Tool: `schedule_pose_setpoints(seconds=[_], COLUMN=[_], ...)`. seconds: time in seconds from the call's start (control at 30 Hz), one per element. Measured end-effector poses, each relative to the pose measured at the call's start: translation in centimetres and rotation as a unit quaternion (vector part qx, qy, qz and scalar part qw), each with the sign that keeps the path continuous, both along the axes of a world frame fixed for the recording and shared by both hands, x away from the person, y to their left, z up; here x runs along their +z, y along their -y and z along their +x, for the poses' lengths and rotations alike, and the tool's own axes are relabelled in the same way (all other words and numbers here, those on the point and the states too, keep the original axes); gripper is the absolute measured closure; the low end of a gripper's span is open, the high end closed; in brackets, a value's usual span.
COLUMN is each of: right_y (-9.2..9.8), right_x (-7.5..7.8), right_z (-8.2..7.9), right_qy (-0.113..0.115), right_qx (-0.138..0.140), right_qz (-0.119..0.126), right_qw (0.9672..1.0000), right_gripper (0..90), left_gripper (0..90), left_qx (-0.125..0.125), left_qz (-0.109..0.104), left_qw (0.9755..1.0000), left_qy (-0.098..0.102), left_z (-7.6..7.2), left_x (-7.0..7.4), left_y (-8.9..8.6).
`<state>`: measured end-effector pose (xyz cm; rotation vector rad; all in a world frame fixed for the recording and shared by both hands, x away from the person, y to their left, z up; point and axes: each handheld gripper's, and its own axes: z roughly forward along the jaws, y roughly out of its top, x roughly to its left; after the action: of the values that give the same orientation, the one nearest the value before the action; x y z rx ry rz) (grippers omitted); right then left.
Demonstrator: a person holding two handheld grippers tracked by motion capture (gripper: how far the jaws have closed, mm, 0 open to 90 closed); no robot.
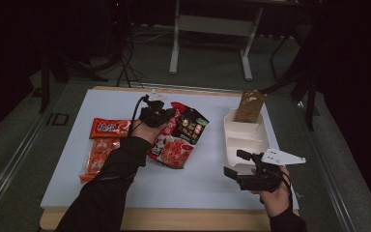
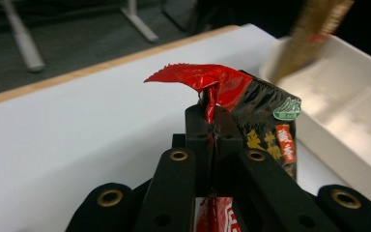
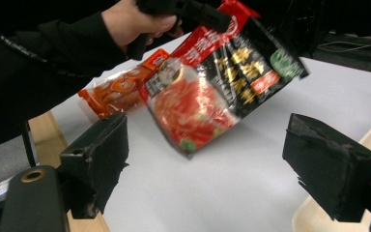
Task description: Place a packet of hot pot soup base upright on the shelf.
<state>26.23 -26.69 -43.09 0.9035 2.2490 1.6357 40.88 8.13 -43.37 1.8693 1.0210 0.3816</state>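
Observation:
My left gripper is shut on the crimped top edge of a red and black snack bag, which hangs tilted from it above the white tabletop. In the left gripper view the jaws pinch the red seal of the bag. My right gripper stands open at the front right, beside the white tray, with nothing between its jaws. The right gripper view looks between its wide jaws at the hanging bag and the hand that holds the left gripper.
A brown packet stands in the tray's far compartment. Two orange snack packs lie at the left of the white board. The board's wooden front edge runs along the bottom. Table legs stand beyond the far edge.

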Motion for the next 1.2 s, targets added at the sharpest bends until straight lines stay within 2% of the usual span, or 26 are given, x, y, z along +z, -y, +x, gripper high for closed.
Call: schedule_pose_setpoints(seconds=[0.17,0.2,0.27,0.3,0.33,0.37,0.43,0.53,0.57,0.63,0.7,0.77,0.8,0.87,0.93,0.97,1.0,1.03,1.07,1.1,1.13,1.17,1.2], right_y=[0.5,0.7,0.7,0.6,0.6,0.5,0.5,0.2,0.2,0.2,0.1,-0.1,-0.1,-0.2,-0.4,-0.5,-0.6,-0.6,-0.7,-0.7,-0.7,-0.7,-0.7], right_x=[0.4,0.6,0.6,0.7,0.9,1.1,1.3,1.9,1.9,2.2,2.3,2.2,2.2,2.1,2.1,2.1,2.2,2.3,2.5,2.5,2.6,2.9,3.1], right_z=[0.3,0.4,0.4,0.5,0.6,0.8,0.8,1.3,1.3,1.6,2.1,2.5,2.5,3.0,3.3,3.4,3.5,3.5,3.6,3.6,3.6,3.7,3.6], right_qy=[-0.002,0.0,0.001,0.01,0.006,0.002,0.001,0.001,0.001,0.001,-0.007,-0.011,-0.011,-0.021,-0.022,-0.022,-0.019,-0.017,-0.015,-0.015,-0.011,-0.004,-0.001], right_qx=[-0.023,-0.041,-0.042,-0.048,-0.04,-0.043,-0.042,-0.036,-0.036,-0.038,-0.036,-0.039,-0.039,-0.037,-0.035,-0.034,-0.038,-0.037,-0.037,-0.037,-0.038,-0.036,-0.038], right_qz=[0.0,-0.003,-0.01,-0.013,-0.003,-0.002,0.0,0.004,0.004,0.007,0.015,0.012,0.012,0.022,0.027,0.028,0.027,0.03,0.034,0.034,0.038,0.043,0.05], right_qw=[0.9997,0.9992,0.9991,0.9987,0.9992,0.9991,0.9991,0.9993,0.9993,0.9993,0.9992,0.9991,0.9991,0.9989,0.9988,0.9988,0.9988,0.9987,0.9986,0.9986,0.9985,0.9984,0.998], right_gripper=[15.6,14.1,13.0,10.3,10.2,10.2,10.3,10.7,10.7,13.1,13.5,15.5,15.5,18.4,18.5,18.5,19.8,23.3,24.6,24.6,24.8,35.6,36.3], left_gripper=[88.8,88.8,88.8,88.8,88.7,88.7,88.7,88.7,88.7,88.7,88.6,88.6,88.6,88.6,88.6,88.6,88.6,88.6,88.5,88.5,88.5,88.5,88.5], left_qx=[-0.018,-0.026,-0.027,-0.037,-0.038,-0.049,-0.052,-0.067,-0.067,-0.075,-0.084,-0.09,-0.09,-0.102,-0.105,-0.105,-0.11,-0.114,-0.118,-0.118,-0.12,-0.12,-0.123], left_qz=[-0.016,-0.023,-0.029,-0.04,-0.043,-0.053,-0.056,-0.089,-0.089,-0.106,-0.128,-0.138,-0.138,-0.148,-0.15,-0.156,-0.167,-0.169,-0.189,-0.189,-0.194,-0.198,-0.208], left_qw=[0.9997,0.9994,0.9992,0.9984,0.9982,0.9972,0.9967,0.9932,0.9932,0.991,0.9878,0.9857,0.9857,0.9826,0.9821,0.9809,0.9784,0.9774,0.9731,0.9731,0.9716,0.9707,0.9681], left_qy=[0.008,0.007,0.011,0.012,0.017,0.023,0.026,0.034,0.034,0.033,0.032,0.035,0.035,0.045,0.046,0.049,0.052,0.055,0.059,0.059,0.063,0.065,0.067], left_z=[-1.1,-1.5,-1.9,-2.3,-2.5,-3.0,-3.3,-4.3,-4.3,-4.7,-5.2,-5.5,-5.5,-6.1,-6.2,-6.4,-6.5,-6.6,-6.8,-6.8,-6.9,-7.1,-7.1], left_x=[0.4,0.6,0.7,1.0,1.1,1.5,1.8,2.7,2.7,3.1,3.4,3.6,3.6,3.8,3.9,4.0,4.0,4.1,4.2,4.2,4.2,4.3,4.3], left_y=[0.0,0.0,0.0,0.0,0.1,0.1,0.2,0.4,0.4,0.5,0.8,1.0,1.0,1.5,1.6,1.7,1.7,1.8,1.8,1.8,1.8,1.8,1.8])
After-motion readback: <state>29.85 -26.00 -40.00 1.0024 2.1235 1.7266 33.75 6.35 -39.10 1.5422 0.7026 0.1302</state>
